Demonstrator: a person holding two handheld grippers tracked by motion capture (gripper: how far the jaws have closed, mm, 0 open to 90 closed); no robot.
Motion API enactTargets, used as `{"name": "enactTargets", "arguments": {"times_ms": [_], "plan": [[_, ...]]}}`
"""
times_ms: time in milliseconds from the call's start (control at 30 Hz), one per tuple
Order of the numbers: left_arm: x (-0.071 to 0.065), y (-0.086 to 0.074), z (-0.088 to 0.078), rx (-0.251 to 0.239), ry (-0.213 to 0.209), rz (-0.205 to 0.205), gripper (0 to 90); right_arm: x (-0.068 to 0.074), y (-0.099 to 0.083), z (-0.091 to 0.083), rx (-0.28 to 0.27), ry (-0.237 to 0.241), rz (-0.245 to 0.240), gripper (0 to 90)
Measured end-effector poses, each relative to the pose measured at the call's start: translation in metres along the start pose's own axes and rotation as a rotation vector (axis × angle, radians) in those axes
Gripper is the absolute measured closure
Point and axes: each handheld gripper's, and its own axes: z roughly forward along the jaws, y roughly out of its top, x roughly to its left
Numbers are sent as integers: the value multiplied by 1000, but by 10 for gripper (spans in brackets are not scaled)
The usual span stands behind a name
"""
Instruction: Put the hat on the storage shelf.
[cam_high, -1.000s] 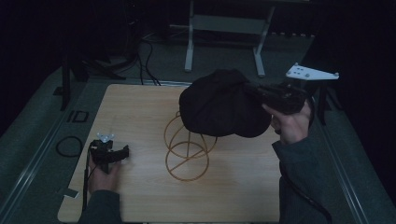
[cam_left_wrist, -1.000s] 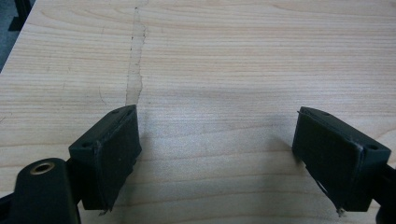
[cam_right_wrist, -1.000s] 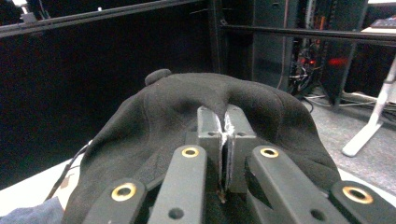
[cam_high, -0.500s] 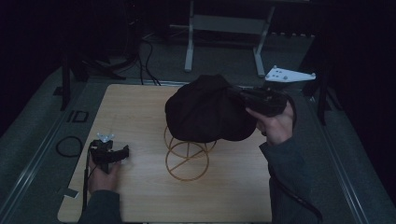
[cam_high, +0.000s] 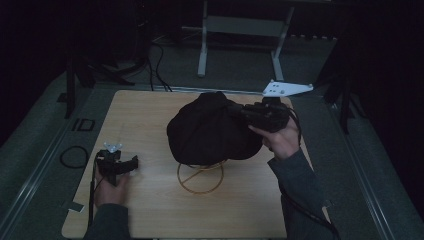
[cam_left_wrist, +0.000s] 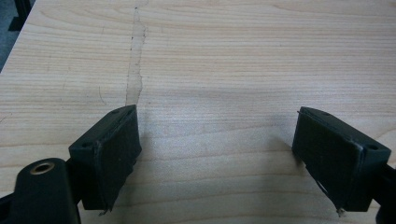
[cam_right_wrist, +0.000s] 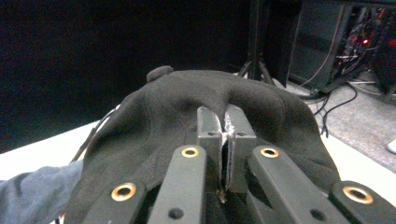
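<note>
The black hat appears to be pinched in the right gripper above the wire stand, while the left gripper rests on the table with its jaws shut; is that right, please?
Not quite: the left gripper rests on the table with its jaws open and nothing between them, as the left gripper view shows. The right gripper does pinch the black hat above the wire stand.

Dim lab or studio: wooden table (cam_high: 150, 115), metal stand (cam_high: 240, 30), floor cables (cam_high: 160, 55), electronics rack (cam_right_wrist: 364, 42).
</note>
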Motion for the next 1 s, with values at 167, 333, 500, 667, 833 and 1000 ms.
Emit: {"name": "enactTargets", "arguments": {"times_ms": [167, 333, 500, 667, 833, 1000], "plan": [[0, 0, 0, -1, 0, -1, 147, 3, -8, 7, 38, 30, -12, 870], [0, 0, 0, 0, 0, 0, 148, 4, -13, 11, 61, 47, -18, 868], [0, 0, 0, -1, 0, -1, 147, 4, -19, 16, 97, 75, -36, 862], [0, 0, 0, -1, 0, -2, 147, 6, -20, 19, 110, 84, -41, 856], [0, 0, 0, -1, 0, -1, 148, 7, -23, 22, 151, 109, -56, 783], [0, 0, 0, -1, 0, -1, 147, 6, -26, 24, 151, 128, -40, 687]]}}
